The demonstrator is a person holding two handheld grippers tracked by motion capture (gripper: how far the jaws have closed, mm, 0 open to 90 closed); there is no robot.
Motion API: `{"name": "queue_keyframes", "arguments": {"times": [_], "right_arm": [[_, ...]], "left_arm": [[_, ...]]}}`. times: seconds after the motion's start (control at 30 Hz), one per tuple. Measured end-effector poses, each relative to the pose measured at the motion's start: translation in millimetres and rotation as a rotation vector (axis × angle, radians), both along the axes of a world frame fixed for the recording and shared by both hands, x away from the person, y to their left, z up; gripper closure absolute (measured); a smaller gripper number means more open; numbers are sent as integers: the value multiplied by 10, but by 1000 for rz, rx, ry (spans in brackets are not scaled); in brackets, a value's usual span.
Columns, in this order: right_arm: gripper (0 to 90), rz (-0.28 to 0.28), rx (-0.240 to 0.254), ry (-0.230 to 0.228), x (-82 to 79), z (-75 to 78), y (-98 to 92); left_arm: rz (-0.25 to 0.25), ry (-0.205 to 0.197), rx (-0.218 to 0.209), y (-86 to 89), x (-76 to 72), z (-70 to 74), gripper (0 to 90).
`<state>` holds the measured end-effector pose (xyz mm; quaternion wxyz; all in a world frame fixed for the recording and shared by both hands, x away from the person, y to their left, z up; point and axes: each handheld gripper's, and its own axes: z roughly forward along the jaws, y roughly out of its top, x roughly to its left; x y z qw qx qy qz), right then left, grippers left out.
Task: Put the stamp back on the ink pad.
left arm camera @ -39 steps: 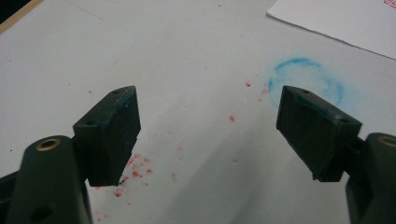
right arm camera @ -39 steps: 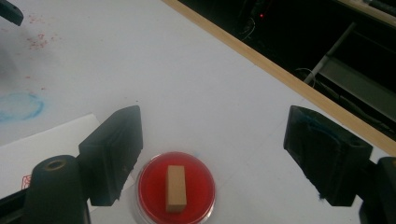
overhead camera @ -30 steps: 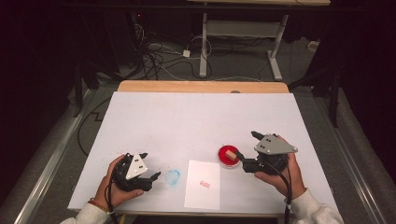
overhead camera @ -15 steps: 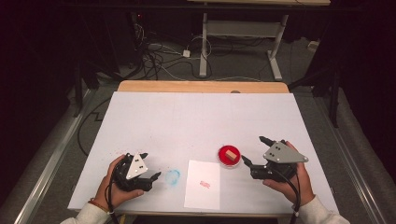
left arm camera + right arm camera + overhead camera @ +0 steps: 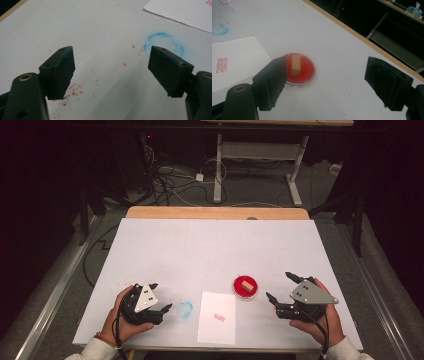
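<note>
A small wooden stamp block [image 5: 246, 284] lies flat in the middle of a round red ink pad [image 5: 245, 288], and everything else is placed here by that pad. The pad sits on the white tabletop [image 5: 215, 245], toward the person's edge and right of centre in the high view.

The right gripper [image 5: 280, 287] rests on the tabletop just to the right of the ink pad, apart from it, held in the person's right hand [image 5: 320, 317]. Its jaws are spread wide and have hold of nothing. In the right gripper view the stamp block [image 5: 295, 65] and the ink pad [image 5: 305, 72] show just past the tip of the jaw at that view's left, while the other jaw stands well off over bare tabletop.

Just left of the ink pad lies a white sheet of paper [image 5: 217, 317], its near end reaching toward the person's edge. It bears a small red stamp print [image 5: 218, 318], which the right gripper view shows as a red rectangle [image 5: 222, 65].

Farther left of the pad, beyond the paper, is a faint blue ring mark [image 5: 185, 310] on the tabletop. The left gripper [image 5: 161, 296] lies just beyond that mark, held in the left hand [image 5: 122, 320]. Its jaws are also wide apart and empty. In the left gripper view the blue ring [image 5: 163, 43] sits just past the jaw at that view's right, and red ink specks [image 5: 72, 92] dot the tabletop near the other jaw
</note>
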<state>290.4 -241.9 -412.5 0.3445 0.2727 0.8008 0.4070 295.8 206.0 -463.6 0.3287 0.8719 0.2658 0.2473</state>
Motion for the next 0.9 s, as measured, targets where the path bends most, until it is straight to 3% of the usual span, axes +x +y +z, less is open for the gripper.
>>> {"name": "queue_keyframes", "arguments": {"times": [0.67, 0.9], "right_arm": [[189, -77, -29, 49, -111, -322, -455], [190, -87, -9, 78, -102, -420, -584]], "left_arm": [[-9, 0, -13, -32, 16, 7, 209], [-2, 2, -21, -26, 19, 2, 209]]}}
